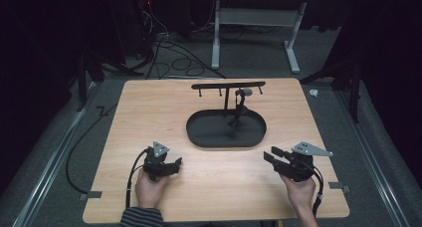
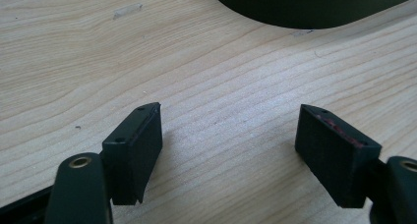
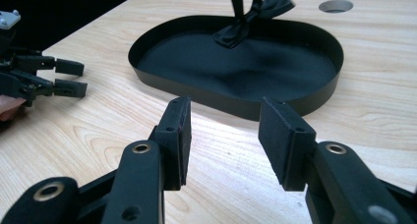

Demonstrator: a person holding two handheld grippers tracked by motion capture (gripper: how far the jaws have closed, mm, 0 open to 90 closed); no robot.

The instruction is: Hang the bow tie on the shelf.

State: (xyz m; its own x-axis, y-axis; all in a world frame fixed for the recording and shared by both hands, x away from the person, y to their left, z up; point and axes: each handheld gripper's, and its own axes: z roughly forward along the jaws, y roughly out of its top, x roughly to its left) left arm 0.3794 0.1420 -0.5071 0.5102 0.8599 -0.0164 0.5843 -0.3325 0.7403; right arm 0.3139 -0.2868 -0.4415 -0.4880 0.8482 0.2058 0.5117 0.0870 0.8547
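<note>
Black oval tray [image 1: 199, 132] with hook stand [image 1: 227, 87], mid-table.

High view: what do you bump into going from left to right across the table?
Left tongs → black oval tray with its hanging stand → right tongs.

Tray [image 2: 314, 8] cropped by top edge
</note>
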